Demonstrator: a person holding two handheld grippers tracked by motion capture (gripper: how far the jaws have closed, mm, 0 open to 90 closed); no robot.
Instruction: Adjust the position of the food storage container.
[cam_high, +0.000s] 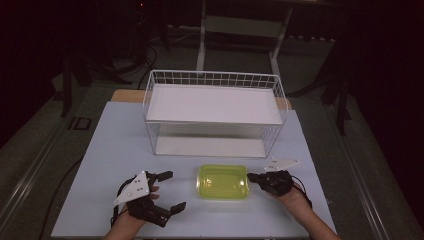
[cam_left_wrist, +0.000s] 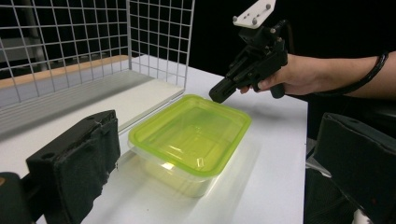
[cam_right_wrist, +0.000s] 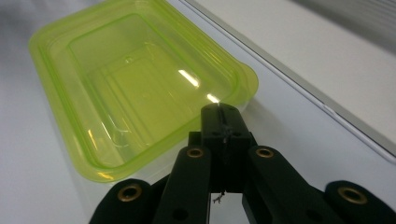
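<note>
A clear rectangular box with a yellow-green lid sits on the white table in front of the wire rack. My right gripper is shut with nothing between its jaws. Its tip is at the box's right edge, and in the right gripper view the closed tip sits over the lid's rim; I cannot tell whether it touches. My left gripper rests left of the box, open, with its jaws wide apart. In the left gripper view the box lies ahead between the jaws, with the right gripper beyond it.
A white wire rack with a white shelf board stands at the back of the table, its front side open toward the box. Its mesh wall rises close behind the box. The table's edges drop to a dark floor.
</note>
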